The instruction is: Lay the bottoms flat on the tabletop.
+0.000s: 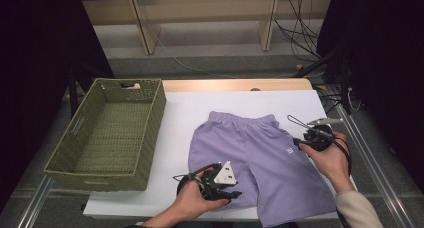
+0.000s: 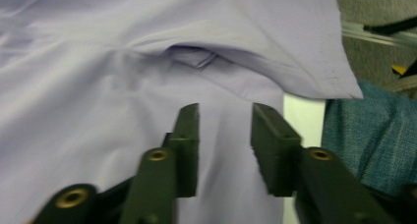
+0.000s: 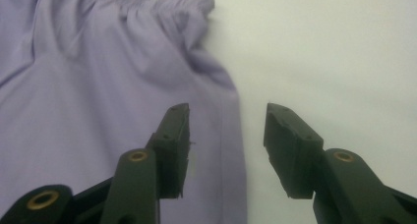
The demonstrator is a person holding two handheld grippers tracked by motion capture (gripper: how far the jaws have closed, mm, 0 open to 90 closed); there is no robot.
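A pair of lilac shorts (image 1: 260, 158) lies flat on the white table top (image 1: 200, 103), waistband toward the far side. My left gripper (image 1: 231, 192) is at the near left leg of the shorts. In the left gripper view the shorts (image 2: 98, 86) spread under my left gripper (image 2: 226, 111), whose jaws stand apart with nothing pinched. My right gripper (image 1: 300, 142) is at the right side seam. In the right gripper view my right gripper (image 3: 228, 111) is open over the edge of the shorts (image 3: 98, 86) and the bare table (image 3: 334, 47).
A green woven basket (image 1: 155, 118) with nothing in it stands at the left of the table. The near hem of the shorts hangs over the table's front edge. Teal cloth (image 2: 364, 130) lies beyond the hem. Cables lie on the floor behind the table.
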